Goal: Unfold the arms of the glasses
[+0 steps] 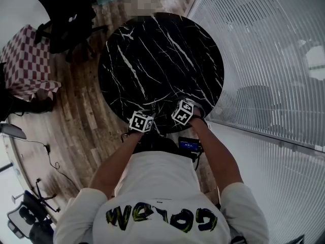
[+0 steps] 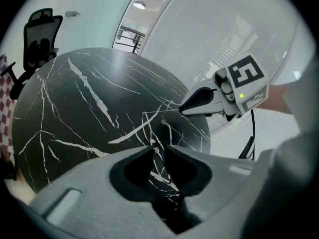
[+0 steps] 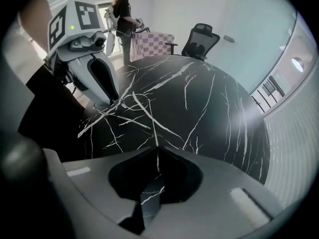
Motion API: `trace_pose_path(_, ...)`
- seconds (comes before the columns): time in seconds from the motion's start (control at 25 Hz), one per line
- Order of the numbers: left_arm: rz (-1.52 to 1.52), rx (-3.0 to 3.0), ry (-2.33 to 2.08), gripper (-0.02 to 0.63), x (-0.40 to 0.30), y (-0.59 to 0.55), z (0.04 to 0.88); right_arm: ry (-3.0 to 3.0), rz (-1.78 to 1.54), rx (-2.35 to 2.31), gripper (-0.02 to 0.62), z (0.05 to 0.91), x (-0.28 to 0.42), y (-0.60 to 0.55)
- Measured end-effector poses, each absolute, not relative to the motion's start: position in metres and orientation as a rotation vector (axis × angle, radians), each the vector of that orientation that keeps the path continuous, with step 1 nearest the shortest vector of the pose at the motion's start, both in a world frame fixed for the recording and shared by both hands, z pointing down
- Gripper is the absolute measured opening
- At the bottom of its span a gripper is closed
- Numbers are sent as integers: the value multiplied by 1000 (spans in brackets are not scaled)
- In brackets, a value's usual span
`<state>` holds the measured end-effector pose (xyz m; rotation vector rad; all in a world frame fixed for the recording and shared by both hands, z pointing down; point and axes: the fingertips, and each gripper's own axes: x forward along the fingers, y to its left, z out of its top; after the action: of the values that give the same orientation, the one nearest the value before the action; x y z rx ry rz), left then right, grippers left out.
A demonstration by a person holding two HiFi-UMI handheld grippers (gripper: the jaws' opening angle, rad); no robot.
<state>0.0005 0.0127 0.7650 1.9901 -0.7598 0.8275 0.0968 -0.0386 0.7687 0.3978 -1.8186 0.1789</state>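
**Two-point hold at near edge**

Right tongs (image 3: pixel 157 147) closed on thin wire arm of glasses (image 3: pixel 149 114). Left tongs (image 2: pixel 159 144) narrowly parted, pinching other end of frame. Glasses stretched between both tips, low at near edge of black marble counter (image 1: pixel 162 50); contact with it unclear. Beyond: black office chair (image 1: pixel 63 19).

Glasses (image 2: pixel 144 119) at near edge of counter (image 1: pixel 162 50), left tongs (image 2: pixel 158 144) on their left, right tongs (image 3: pixel 157 148) on their right. Chair (image 1: pixel 63 14) on floor (image 1: pixel 76 126) far left of counter; cloth (image 1: pixel 28 60) left of chair, nearer. Blinds (image 1: pixel 264 60) along right.
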Motion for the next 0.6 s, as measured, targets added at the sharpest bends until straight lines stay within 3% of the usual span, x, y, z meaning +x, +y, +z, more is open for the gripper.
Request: trace_pose_path(0.6, 706, 1923, -815, 78, 8, 8, 766, -1813, 185, 429, 34, 785, 99, -37)
